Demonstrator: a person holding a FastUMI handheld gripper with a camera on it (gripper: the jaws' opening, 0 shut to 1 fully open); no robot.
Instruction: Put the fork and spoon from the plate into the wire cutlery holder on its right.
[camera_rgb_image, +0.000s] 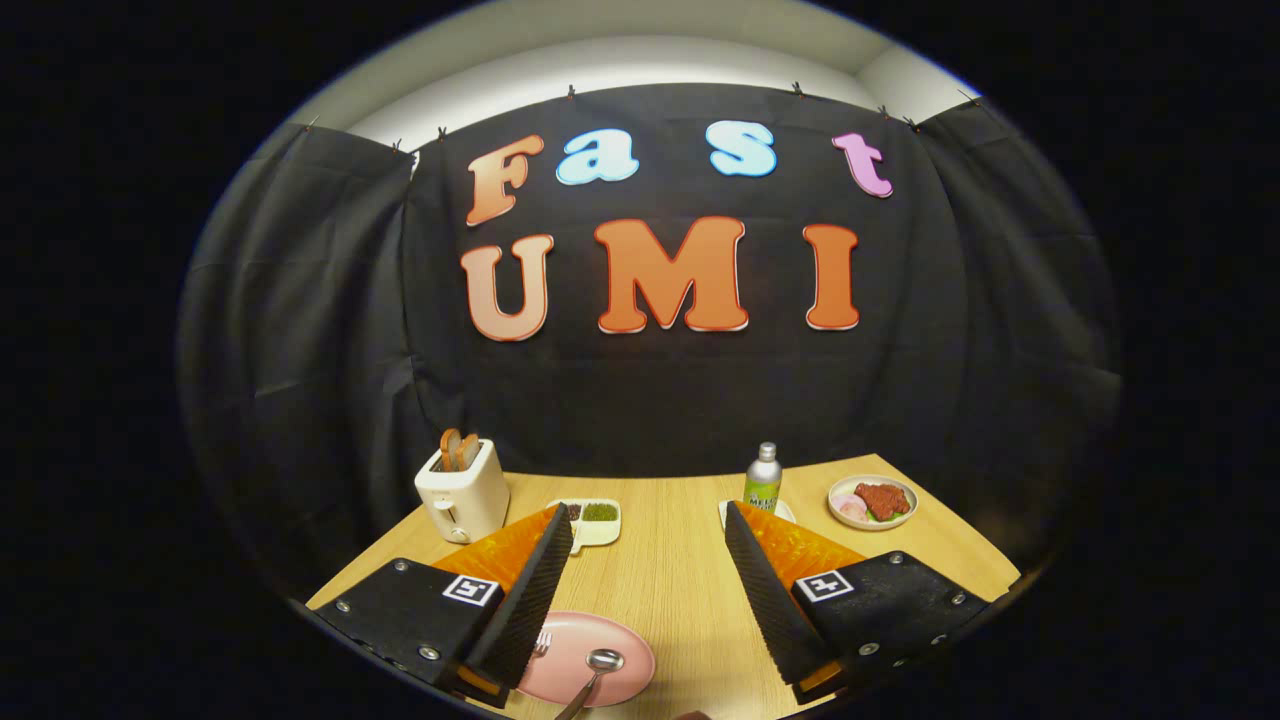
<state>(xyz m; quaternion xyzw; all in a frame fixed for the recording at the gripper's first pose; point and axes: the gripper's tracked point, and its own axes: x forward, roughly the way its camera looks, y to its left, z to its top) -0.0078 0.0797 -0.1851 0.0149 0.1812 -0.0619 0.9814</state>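
A pink plate (620, 645) lies on the wooden table, low between my fingers and close to the left one. On it rests a metal spoon (601, 663), bowl up, with its handle running toward me. The fork's tines (543, 642) peek out from behind my left finger (535, 590), which hides the rest of the fork. My gripper (650, 525) is open and raised above the table, with nothing between its fingers. Part of the table at the right lies behind my right finger (765, 585).
A white toaster (462, 492) holding toast stands at the back left. Beside it lies a white divided dish (598, 520) with green and dark food. A small bottle (763, 478) and a plate of red food (873, 501) sit at the back right.
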